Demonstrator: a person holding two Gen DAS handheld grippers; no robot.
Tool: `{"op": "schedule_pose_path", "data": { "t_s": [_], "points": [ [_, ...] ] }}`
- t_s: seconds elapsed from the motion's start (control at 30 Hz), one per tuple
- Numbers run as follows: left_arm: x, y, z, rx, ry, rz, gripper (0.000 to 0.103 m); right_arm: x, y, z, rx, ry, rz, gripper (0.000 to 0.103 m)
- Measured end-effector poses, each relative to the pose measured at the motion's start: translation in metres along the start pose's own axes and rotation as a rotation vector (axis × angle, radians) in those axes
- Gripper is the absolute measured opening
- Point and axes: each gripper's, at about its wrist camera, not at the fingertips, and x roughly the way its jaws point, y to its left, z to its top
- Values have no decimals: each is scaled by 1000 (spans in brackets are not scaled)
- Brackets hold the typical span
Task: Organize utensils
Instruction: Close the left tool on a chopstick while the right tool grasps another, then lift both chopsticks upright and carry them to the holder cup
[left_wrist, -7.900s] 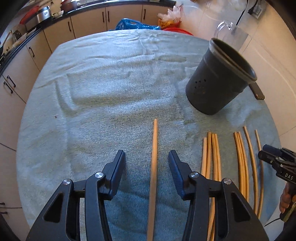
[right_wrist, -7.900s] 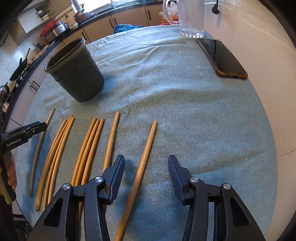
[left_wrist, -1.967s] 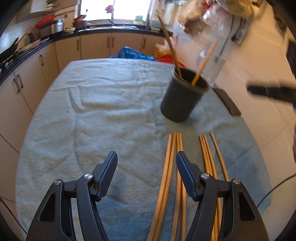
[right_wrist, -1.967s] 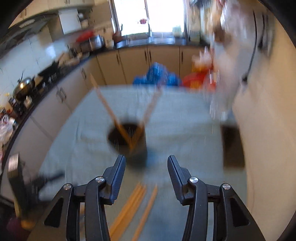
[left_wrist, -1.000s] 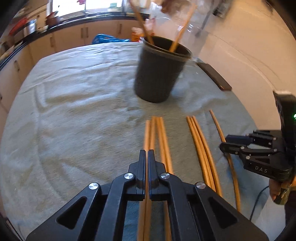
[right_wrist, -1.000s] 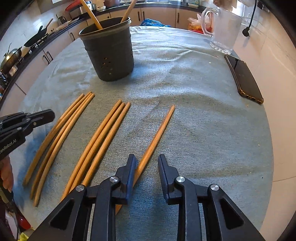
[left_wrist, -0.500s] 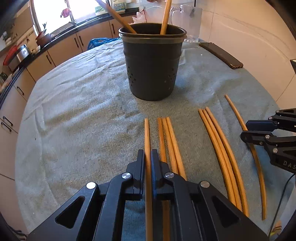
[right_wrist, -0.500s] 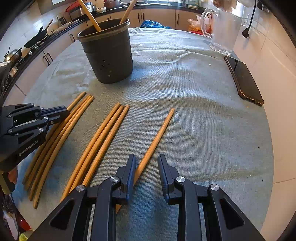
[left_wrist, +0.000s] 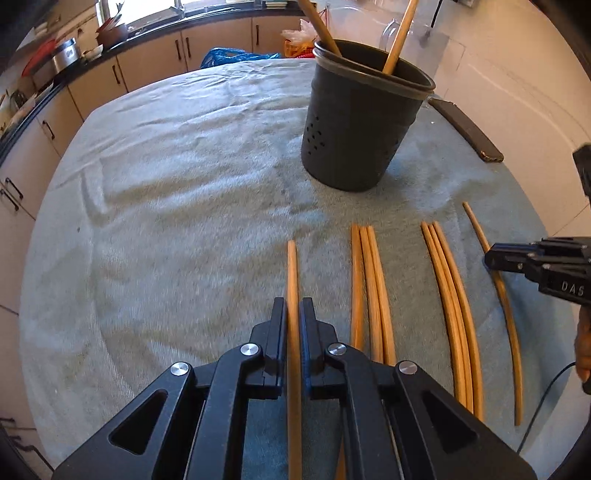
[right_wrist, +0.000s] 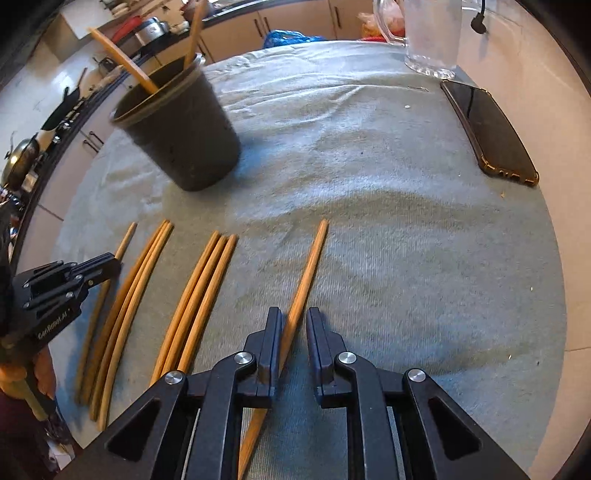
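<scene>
Nearest in the left wrist view, the left gripper (left_wrist: 293, 317) has its black jaws clamped on a single long wooden chopstick (left_wrist: 291, 273), which runs straight away from the camera over the grey-blue towel covering the table (left_wrist: 177, 206). In the right wrist view, the right gripper (right_wrist: 293, 328) straddles the rightmost wooden chopstick (right_wrist: 308, 266); its jaws have just been closing, the left pad lies against the stick and a narrow gap shows at the right pad, so the grip is not complete.

Between the two held sticks lie the loose ones: a bundle of three wooden chopsticks (left_wrist: 371, 288) just right of the left gripper's stick, and another bundle of three curved wooden chopsticks (left_wrist: 450, 295) further right, all flat on the towel and roughly parallel.

Beyond them stands the dark grey perforated plastic utensil holder (left_wrist: 360, 125), upright, with two wooden chopsticks (left_wrist: 397, 40) leaning inside it. To the far right of the holder lies a black smartphone in a brown case (right_wrist: 489, 133), screen up, and past it a clear glass jug (right_wrist: 430, 33). Beige kitchen cabinets (left_wrist: 218, 40) line the far side.
</scene>
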Motion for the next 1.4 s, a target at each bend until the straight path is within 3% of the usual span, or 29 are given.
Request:
{"op": "schedule_pose_path", "data": {
  "t_s": [0.23,0.43,0.6,0.73,1.1,1.4],
  "points": [
    [5,-3,10,-3,8,-1,7,12,2,38,-12,36,-63,15],
    [5,-8,11,26,-30,32,5,13,16,26,-141,-74,-126,9],
    [-3,-6,9,-29,-72,32,5,-2,1,12,-64,-132,-69,6],
    [-42,-2,2,-64,-161,11,5,-46,-1,1,-58,-240,-24,6],
    [-161,-14,-34,-62,-413,-5,5,-151,18,-36,-80,-501,-9,6],
    [-211,-29,-71,-16,-522,15,5,-190,37,-68,-138,-583,-37,6]
  ]
}}
